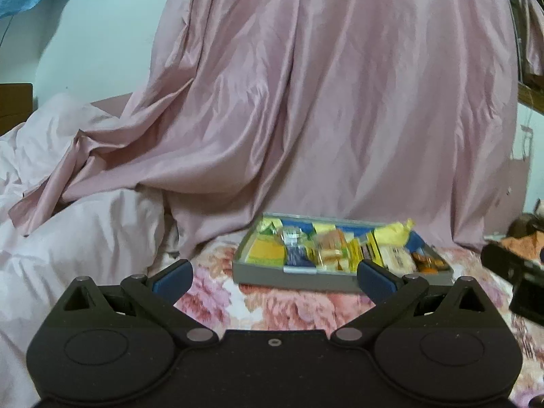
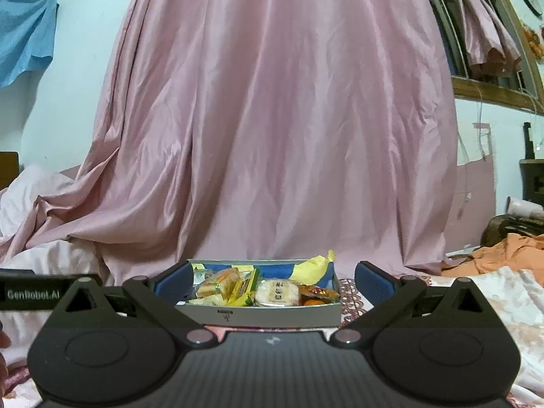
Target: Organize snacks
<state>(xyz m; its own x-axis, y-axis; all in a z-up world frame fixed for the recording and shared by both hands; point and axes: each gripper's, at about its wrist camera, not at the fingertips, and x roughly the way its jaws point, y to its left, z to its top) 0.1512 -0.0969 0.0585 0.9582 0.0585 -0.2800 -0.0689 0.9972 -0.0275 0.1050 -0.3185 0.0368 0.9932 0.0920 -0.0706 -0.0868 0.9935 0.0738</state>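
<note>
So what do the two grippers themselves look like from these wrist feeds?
Both match: the left gripper and right gripper have matte black bodies, round housings, silver pivot pins, angled black linkages and blue finger pads. The left's side, seen in the right view, reads GenRobot.AI in white.

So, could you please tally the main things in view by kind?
Grey snack trays: 1
Grippers, left and right, jaws open: 2
Pink curtains: 1
Snack packets in the tray: too jumbled to count
Total: 4
</note>
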